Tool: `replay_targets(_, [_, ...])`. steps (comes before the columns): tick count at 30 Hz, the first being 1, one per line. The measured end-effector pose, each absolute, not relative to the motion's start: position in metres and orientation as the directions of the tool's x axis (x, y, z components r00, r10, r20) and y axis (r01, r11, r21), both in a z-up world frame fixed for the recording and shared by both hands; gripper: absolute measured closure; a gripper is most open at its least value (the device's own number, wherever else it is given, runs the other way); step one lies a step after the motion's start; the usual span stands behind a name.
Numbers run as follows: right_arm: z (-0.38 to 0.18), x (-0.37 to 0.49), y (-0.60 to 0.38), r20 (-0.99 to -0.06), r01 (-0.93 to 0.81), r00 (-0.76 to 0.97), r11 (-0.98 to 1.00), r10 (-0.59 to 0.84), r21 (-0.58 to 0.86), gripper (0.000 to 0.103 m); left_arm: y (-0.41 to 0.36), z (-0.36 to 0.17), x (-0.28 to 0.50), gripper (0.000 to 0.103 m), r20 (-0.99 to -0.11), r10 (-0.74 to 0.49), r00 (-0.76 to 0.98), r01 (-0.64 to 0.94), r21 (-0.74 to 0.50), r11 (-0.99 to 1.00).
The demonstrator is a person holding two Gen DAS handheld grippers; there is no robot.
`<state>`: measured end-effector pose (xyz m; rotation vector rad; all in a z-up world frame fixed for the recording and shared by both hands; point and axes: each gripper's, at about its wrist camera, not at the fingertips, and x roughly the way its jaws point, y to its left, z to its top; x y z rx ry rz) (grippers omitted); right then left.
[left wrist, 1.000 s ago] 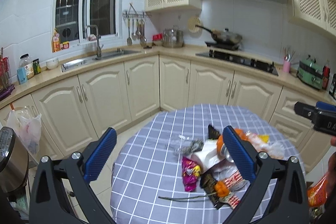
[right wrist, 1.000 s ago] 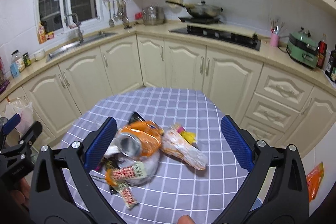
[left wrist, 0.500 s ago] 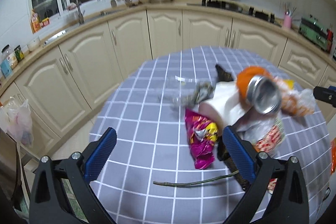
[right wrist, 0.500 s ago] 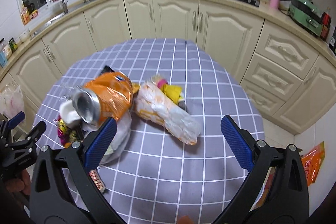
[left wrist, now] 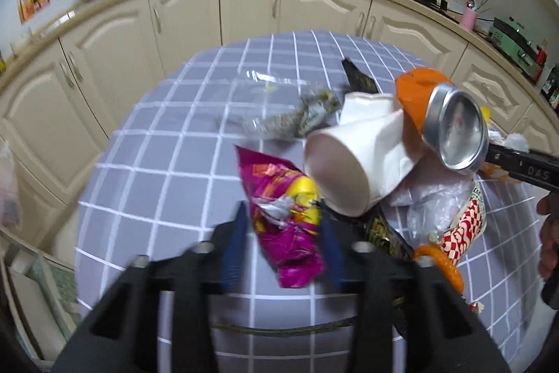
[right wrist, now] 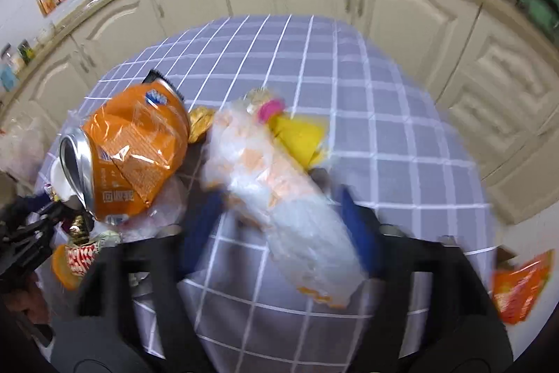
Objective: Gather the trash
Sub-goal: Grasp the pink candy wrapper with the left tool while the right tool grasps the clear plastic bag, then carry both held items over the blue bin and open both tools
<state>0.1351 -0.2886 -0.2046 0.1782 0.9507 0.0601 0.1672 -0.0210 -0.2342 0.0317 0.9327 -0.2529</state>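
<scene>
The magenta snack wrapper [left wrist: 284, 222] lies on the checked tablecloth [left wrist: 167, 163], its long axis pointing away from the left gripper [left wrist: 284, 245], whose blue fingers flank it, narrowed but blurred, so contact cannot be told. A white paper cup [left wrist: 353, 159] overlaps its far right end. The right gripper [right wrist: 279, 226] straddles the clear plastic bag [right wrist: 279, 198], jaws apart.

Both wrist views overlook trash-strewn table [left wrist: 181, 142].
</scene>
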Motion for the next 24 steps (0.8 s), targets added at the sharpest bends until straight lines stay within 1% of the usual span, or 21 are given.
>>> replay_targets(1, [-0.205, 0.132, -0.289, -0.802, 0.023, 0.583, 0.984, 0.13, 0.176, 0.064, -0.02, -0.235, 0.166, 0.07, -0.795, -0.204, 0.571, 0.228, -0.085, 0.97])
replay_targets(2, [-0.205, 0.128, -0.291, -0.799, 0.019, 0.584, 0.982, 0.143, 0.19, 0.068, -0.02, -0.236, 0.165, 0.07, -0.795, -0.206, 0.571, 0.228, -0.087, 0.97])
replay_targets(8, [-0.202, 0.095, -0.314, -0.766, 0.034, 0.607, 0.956, 0.212, 0.291, 0.069, -0.008, -0.232, 0.156, 0.071, -0.786, -0.182, 0.591, 0.201, -0.075, 0.977])
replay_targets(15, [-0.175, 0.064, -0.329, -0.695, 0.008, 0.667, 0.929, 0.271, 0.37, 0.069, -0.003, -0.199, 0.136, 0.071, -0.732, -0.172, 0.66, 0.186, -0.063, 0.981])
replay_targets(21, [-0.148, 0.036, -0.356, -0.622, 0.02, 0.737, 0.911, 0.264, 0.412, 0.069, -0.033, -0.153, 0.112, 0.071, -0.665, -0.231, 0.711, 0.247, -0.071, 0.966])
replay_targets(24, [-0.144, 0.019, -0.376, -0.605, 0.057, 0.761, 0.905, 0.234, 0.421, 0.069, -0.069, -0.132, 0.102, 0.071, -0.639, -0.312, 0.703, 0.336, -0.087, 0.938])
